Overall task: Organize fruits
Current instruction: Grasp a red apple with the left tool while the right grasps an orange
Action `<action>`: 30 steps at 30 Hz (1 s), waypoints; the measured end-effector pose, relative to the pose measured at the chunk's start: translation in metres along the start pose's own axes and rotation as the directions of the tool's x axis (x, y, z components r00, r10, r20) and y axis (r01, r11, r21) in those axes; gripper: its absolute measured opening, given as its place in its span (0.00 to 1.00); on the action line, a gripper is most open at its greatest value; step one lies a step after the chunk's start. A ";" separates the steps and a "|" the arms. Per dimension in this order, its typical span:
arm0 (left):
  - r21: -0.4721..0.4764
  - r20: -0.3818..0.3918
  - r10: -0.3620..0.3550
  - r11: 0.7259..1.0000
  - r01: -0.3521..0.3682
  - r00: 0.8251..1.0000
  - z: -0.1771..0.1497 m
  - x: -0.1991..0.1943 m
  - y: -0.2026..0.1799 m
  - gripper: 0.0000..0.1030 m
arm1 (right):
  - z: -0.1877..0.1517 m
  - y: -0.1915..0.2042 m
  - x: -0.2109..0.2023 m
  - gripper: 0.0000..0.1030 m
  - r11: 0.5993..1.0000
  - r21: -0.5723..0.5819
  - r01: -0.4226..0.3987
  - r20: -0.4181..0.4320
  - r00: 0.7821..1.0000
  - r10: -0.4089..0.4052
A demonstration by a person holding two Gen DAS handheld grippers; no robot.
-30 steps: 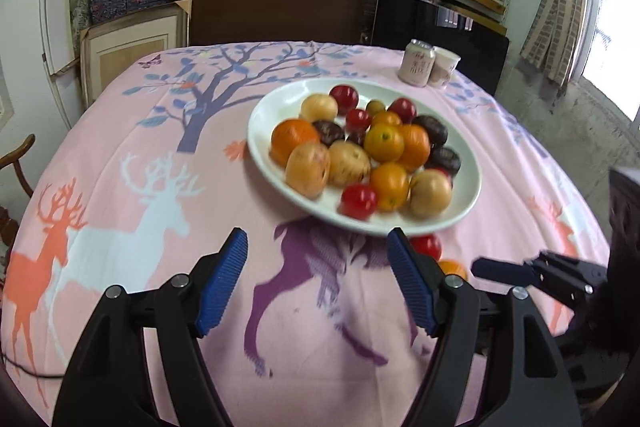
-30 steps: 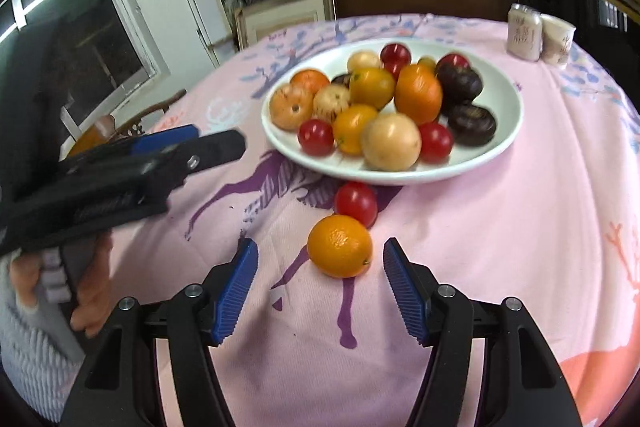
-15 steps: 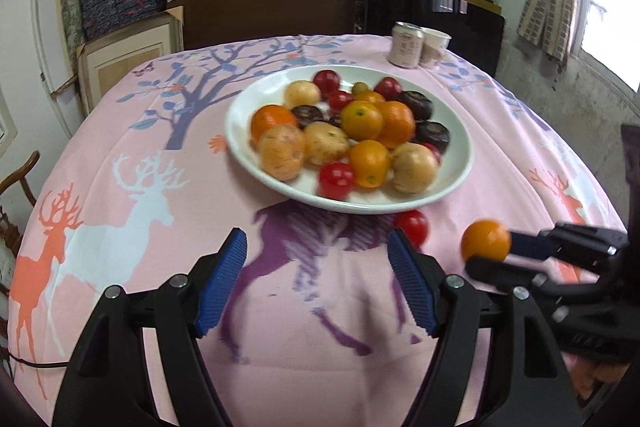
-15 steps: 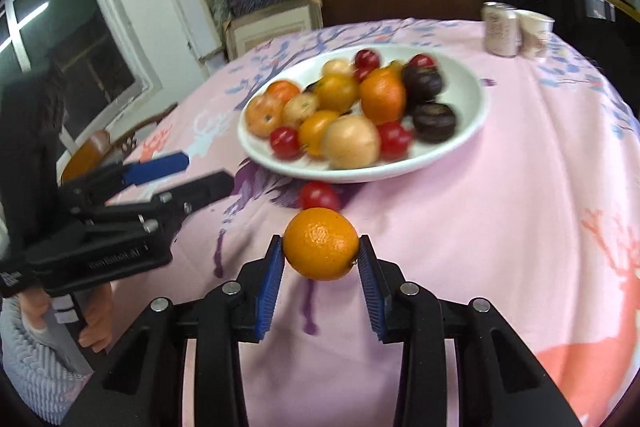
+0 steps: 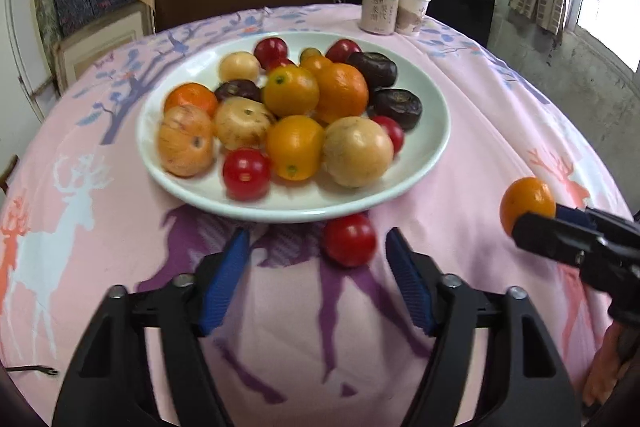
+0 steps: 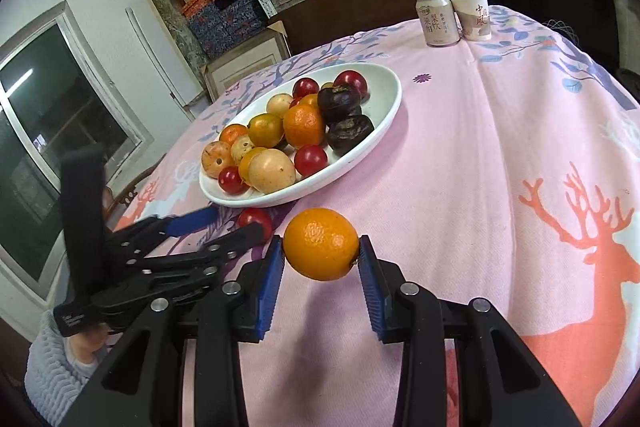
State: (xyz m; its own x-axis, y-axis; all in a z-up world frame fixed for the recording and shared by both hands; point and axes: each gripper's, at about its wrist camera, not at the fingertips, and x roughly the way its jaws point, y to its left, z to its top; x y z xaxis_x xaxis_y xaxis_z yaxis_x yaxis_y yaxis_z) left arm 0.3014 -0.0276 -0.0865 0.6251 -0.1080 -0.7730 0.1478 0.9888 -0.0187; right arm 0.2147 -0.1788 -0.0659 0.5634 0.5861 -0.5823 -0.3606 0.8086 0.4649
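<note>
Clamped between the blue pads of the right gripper (image 6: 321, 257) is an orange (image 6: 321, 244), held clear of the pink deer-print tablecloth (image 6: 500, 155); a soft shadow is cast on the cloth beneath it. From the left wrist view only the far half of that orange (image 5: 527, 201) is seen, the rest being covered by the right gripper's black finger. The left gripper (image 5: 316, 267) is seen with its jaws spread wide and nothing between the pads, and a red tomato (image 5: 349, 239) lies on the cloth just ahead of them, beside the rim of the white plate (image 5: 432, 131). In the right wrist view that tomato (image 6: 255, 219) is partly hidden behind the left gripper's fingertip. The heaped fruit is blurred in the left view. A can (image 6: 438, 20) and a paper cup (image 6: 472, 15) are shown standing side by side at the far edge. Both grippers are held low and near level over the table.
</note>
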 end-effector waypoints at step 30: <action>-0.006 0.199 0.133 0.991 -0.135 0.971 0.058 -0.049 0.031 0.26 | 0.085 0.057 0.016 0.37 0.989 -0.137 0.052 0.094 0.995 -0.039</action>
State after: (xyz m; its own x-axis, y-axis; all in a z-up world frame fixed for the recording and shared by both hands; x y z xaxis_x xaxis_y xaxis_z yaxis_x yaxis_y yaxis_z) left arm 0.3197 0.0027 -0.0120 0.7792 0.0065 -0.6268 0.0575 0.9950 0.0818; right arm 0.2667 -0.1278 0.0076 0.6445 0.5463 -0.5350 -0.4293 0.8375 0.3381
